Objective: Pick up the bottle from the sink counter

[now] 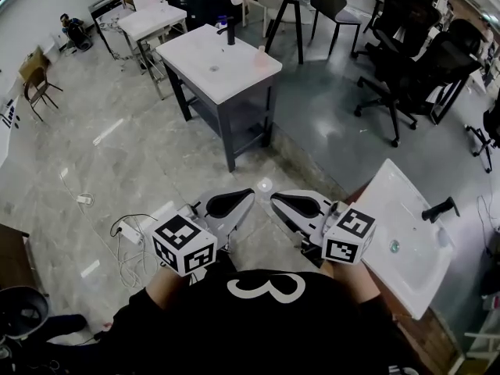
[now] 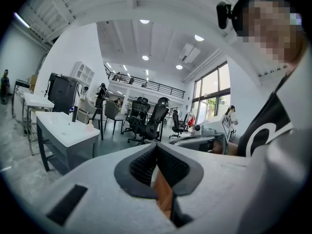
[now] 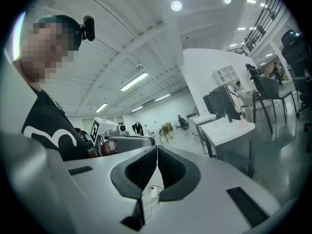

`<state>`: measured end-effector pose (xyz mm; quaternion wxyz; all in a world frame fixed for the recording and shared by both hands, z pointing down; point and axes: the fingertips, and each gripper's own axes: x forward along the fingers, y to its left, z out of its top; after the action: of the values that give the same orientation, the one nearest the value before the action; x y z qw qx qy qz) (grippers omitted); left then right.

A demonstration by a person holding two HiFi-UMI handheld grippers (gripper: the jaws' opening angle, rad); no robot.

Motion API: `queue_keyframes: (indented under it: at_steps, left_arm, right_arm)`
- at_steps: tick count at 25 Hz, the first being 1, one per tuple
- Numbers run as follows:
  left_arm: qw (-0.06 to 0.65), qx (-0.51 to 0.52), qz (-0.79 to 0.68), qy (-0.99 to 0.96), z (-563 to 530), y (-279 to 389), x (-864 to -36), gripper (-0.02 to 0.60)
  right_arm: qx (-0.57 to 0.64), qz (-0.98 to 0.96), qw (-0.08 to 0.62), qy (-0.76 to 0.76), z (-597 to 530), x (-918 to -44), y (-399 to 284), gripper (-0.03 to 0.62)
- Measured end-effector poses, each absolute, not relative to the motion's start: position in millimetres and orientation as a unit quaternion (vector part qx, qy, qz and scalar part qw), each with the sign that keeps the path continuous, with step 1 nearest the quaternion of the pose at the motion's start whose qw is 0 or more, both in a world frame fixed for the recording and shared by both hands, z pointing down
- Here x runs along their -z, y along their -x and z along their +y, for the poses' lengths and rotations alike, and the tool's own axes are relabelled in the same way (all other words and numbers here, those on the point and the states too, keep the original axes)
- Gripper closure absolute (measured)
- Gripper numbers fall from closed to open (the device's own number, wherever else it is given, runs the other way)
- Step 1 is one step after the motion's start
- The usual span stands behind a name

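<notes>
The sink counter [image 1: 221,62] is a white-topped grey stand across the floor, well ahead of me. A dark faucet [image 1: 230,32] rises at its back. A small pale bottle [image 1: 261,51] stands near its right edge, and it also shows as a tiny bottle [image 2: 90,125] in the left gripper view. My left gripper [image 1: 248,196] and right gripper [image 1: 274,198] are held close to my chest, side by side, far from the counter. Both are shut with nothing between the pads. The left gripper [image 2: 157,148] and the right gripper [image 3: 157,151] each fill their own view.
A second white sink [image 1: 406,237] with a black faucet [image 1: 440,208] lies close at my right. Black office chairs [image 1: 414,61] stand at the back right. A power strip and cables [image 1: 129,233] lie on the floor at left. A white table [image 1: 152,20] stands behind the counter.
</notes>
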<state>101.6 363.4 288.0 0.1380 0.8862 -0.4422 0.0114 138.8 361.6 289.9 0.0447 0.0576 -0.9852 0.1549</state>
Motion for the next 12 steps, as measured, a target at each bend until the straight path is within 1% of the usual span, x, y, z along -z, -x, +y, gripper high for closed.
queue_keyframes:
  at_steps: [6,12]
  left_arm:
    - [0.17,-0.022,-0.419,-0.892,319,-54,-311,0.566]
    - [0.173,-0.034,-0.408,-0.896,265,12,-326,0.566]
  right_arm:
    - [-0.191,-0.976,0.053,-0.087,317,-314,-95,0.58]
    - [-0.209,-0.97,0.06,-0.109,263,-332,-35,0.58]
